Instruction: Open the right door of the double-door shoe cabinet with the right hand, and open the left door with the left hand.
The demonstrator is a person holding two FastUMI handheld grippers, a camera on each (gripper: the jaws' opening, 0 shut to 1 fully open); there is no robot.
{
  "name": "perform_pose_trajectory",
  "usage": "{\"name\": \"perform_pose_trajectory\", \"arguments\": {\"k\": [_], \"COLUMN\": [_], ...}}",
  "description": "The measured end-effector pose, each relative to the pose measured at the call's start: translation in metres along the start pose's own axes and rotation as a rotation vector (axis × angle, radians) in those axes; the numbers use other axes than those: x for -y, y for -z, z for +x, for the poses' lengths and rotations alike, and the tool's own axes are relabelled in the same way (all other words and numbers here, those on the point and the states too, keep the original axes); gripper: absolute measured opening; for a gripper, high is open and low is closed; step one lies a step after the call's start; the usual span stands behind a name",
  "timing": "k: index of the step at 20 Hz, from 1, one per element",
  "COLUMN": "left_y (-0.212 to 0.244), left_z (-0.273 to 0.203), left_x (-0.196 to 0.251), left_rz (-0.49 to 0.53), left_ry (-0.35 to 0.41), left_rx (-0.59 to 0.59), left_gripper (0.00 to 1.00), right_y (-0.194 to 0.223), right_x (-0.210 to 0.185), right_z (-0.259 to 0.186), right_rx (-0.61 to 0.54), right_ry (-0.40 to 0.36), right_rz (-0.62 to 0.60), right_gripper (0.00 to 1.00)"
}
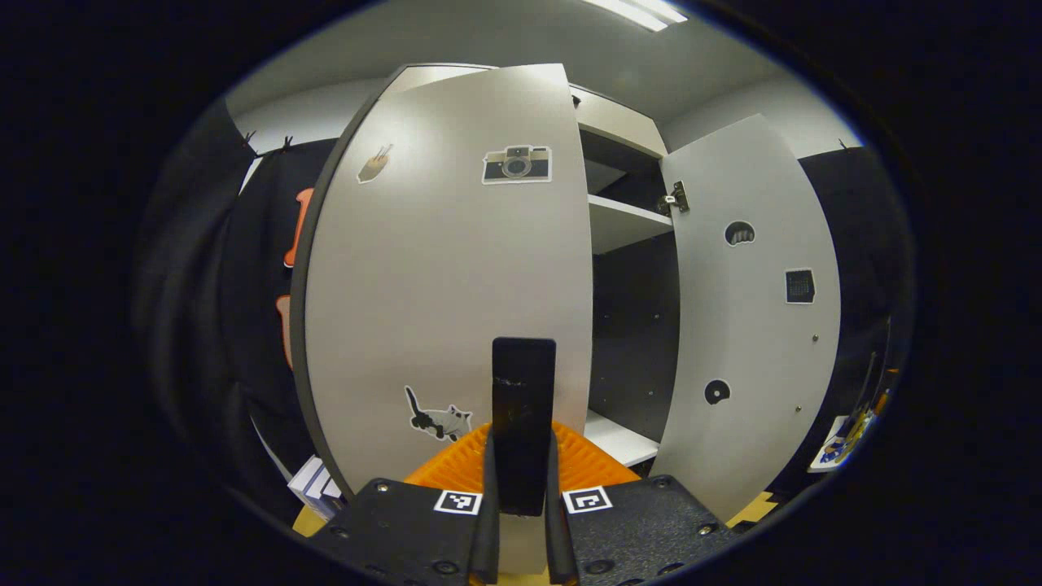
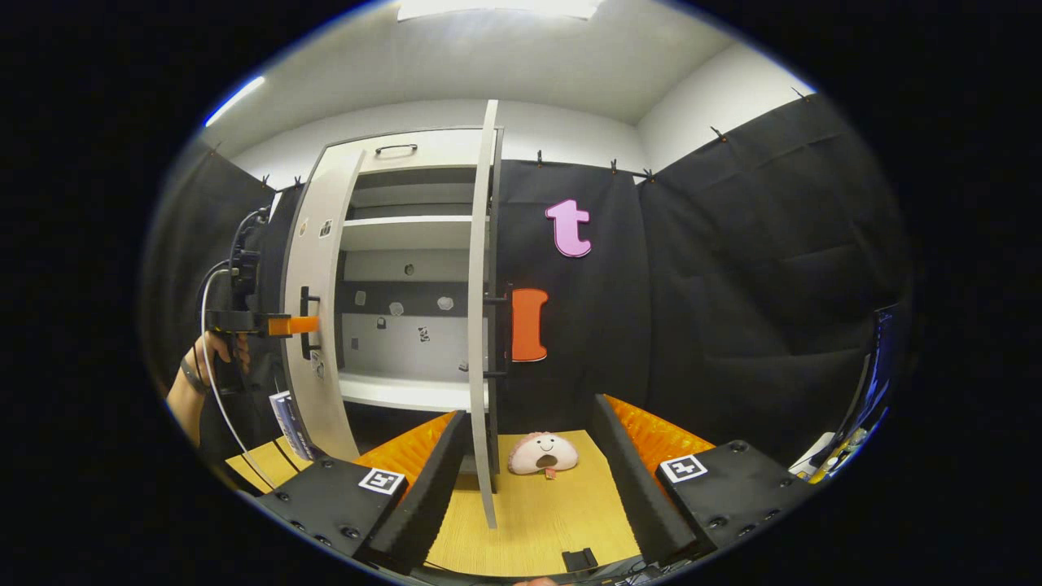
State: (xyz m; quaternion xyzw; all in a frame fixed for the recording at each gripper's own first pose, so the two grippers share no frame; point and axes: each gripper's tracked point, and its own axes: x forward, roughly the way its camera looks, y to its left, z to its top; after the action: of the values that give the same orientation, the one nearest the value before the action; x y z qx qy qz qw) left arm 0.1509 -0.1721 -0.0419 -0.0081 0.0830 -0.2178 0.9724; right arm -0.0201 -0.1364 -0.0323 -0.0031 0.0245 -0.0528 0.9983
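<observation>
The grey shoe cabinet [image 2: 407, 244] stands with both doors swung out. In the left gripper view the left door [image 1: 448, 285] fills the front, stickers on its face. Its black vertical handle [image 1: 523, 391] sits between my left gripper's [image 1: 521, 521] fingers, which are shut on it. The right door [image 1: 749, 342] stands wide open at the right, inner face showing. In the right gripper view that right door [image 2: 482, 285] is edge-on, its handle [image 2: 498, 334] on the far side. My right gripper [image 2: 529, 480] is open, fingers spread wide and touching nothing. The left gripper [image 2: 305, 325] is at the left door [image 2: 317, 268].
A hand [image 2: 207, 350] with a trailing cable holds the left gripper. A pink plush toy [image 2: 543, 453] lies on the wooden table [image 2: 553, 513] right of the open door. Booklets [image 2: 286, 423] lean at the cabinet's left foot. White shelves [image 1: 623, 220] show inside.
</observation>
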Motion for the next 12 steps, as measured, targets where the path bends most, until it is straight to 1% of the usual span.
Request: {"name": "perform_pose_trajectory", "arguments": {"k": [3, 4, 5, 9, 12], "left_y": [-0.001, -0.001, -0.004, -0.008, -0.012], "left_z": [-0.022, -0.031, -0.040, -0.069, -0.091], "left_x": [-0.010, -0.014, -0.021, -0.046, -0.068], "left_rz": [0.012, 0.027, 0.041, 0.049, 0.080], "left_ry": [-0.006, -0.008, -0.010, -0.032, -0.059], "left_rx": [-0.001, -0.006, -0.008, -0.002, 0.018], "left_gripper": [0.23, 0.23, 0.23, 0.22, 0.22], "right_y": [-0.001, -0.001, 0.000, 0.002, 0.005], "right_x": [-0.009, -0.011, -0.013, -0.022, -0.033], "right_z": [-0.004, -0.004, -0.005, -0.003, 0.000], "right_rx": [0.001, 0.000, 0.001, 0.001, 0.002], "right_ry": [-0.010, -0.011, -0.012, -0.017, -0.028], "right_rz": [0.006, 0.009, 0.014, 0.025, 0.030], "right_gripper": [0.97, 0.88, 0.97, 0.96, 0.97]}}
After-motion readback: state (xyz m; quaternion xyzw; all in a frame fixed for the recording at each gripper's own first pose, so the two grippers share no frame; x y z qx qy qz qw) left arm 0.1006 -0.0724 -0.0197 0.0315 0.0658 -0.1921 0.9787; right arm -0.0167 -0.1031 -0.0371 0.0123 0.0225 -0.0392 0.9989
